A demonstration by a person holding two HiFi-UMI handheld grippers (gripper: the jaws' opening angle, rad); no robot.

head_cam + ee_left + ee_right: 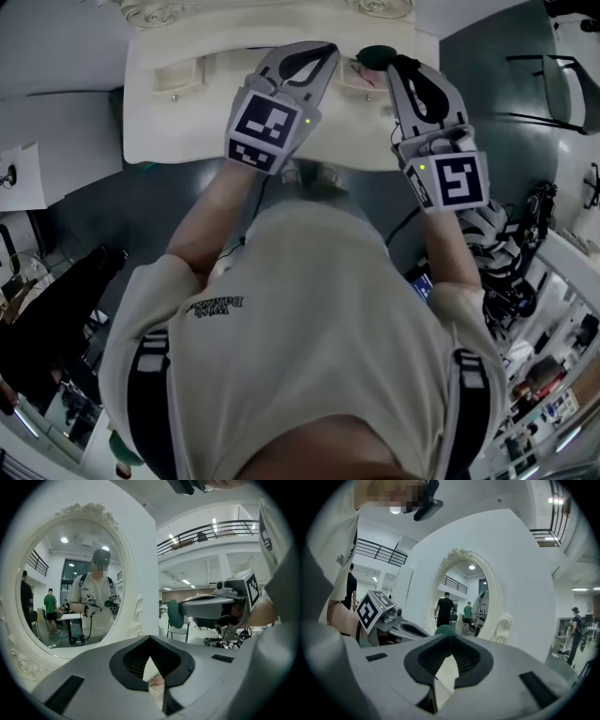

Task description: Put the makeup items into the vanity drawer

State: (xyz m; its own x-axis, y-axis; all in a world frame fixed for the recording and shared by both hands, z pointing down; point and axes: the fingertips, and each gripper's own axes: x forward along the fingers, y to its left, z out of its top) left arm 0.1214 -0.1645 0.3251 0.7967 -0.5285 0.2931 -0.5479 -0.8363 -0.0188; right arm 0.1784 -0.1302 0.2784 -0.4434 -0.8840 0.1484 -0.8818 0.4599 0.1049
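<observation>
My right gripper (394, 64) is clenched on a round green item (378, 54) at its tip, over the far right of the bench (187, 141), facing the mirror (461, 592). My left gripper (332, 49), pinched shut and empty, is just left of it. No open drawer shows; I judge it lies below, towards me.

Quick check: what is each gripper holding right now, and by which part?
The right gripper pinches a dark green round makeup item by its near edge, between the jaw tips. The left gripper is shut and holds nothing.
</observation>
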